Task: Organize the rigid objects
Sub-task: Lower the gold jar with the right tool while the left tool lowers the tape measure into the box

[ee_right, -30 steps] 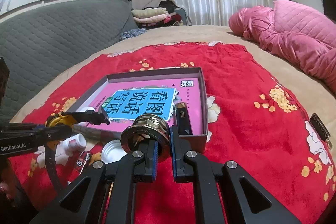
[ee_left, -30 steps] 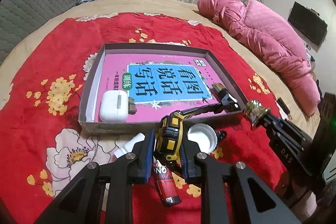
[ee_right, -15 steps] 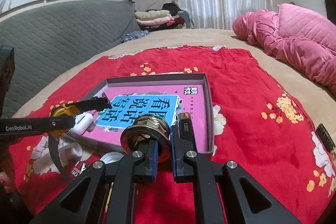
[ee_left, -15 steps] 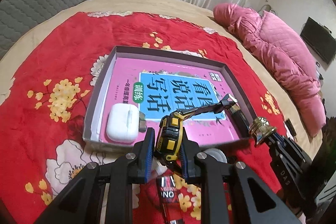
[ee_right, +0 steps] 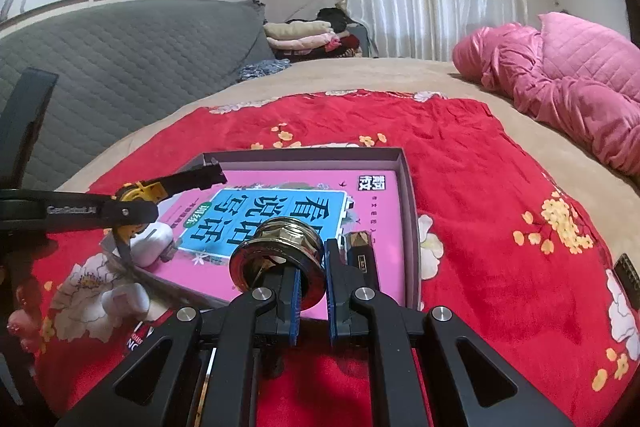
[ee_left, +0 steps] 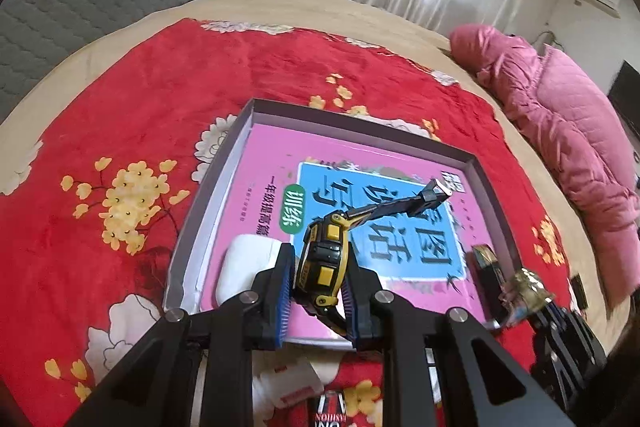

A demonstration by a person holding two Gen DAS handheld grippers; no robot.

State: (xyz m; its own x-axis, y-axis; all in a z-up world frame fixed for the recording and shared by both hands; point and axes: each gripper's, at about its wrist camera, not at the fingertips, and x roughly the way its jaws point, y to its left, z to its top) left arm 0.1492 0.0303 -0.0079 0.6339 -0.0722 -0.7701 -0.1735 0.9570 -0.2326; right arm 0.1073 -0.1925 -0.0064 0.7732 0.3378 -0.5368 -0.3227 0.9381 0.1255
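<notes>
**Both grippers carry an object over the box**

The left gripper (ee_left: 316, 281) is closed on a yellow and black tape measure (ee_left: 322, 261), whose strap (ee_left: 394, 205) sticks out forward above the pink book (ee_left: 272, 163) lying in the shallow grey box (ee_left: 208, 183). The right gripper (ee_right: 310, 277) is closed on a brass fitting (ee_right: 280, 251), held by its flange so the threaded end points forward. I judge both objects are held above the box because they should go inside, next to the white earbud case (ee_left: 244, 267) and the small dark object (ee_right: 360, 259) already there. The box rests on the red blanket (ee_right: 480, 187) of the bed. The left gripper tilts steeply down over the near left part of the box; the right one points more gently down at the near edge.
</notes>
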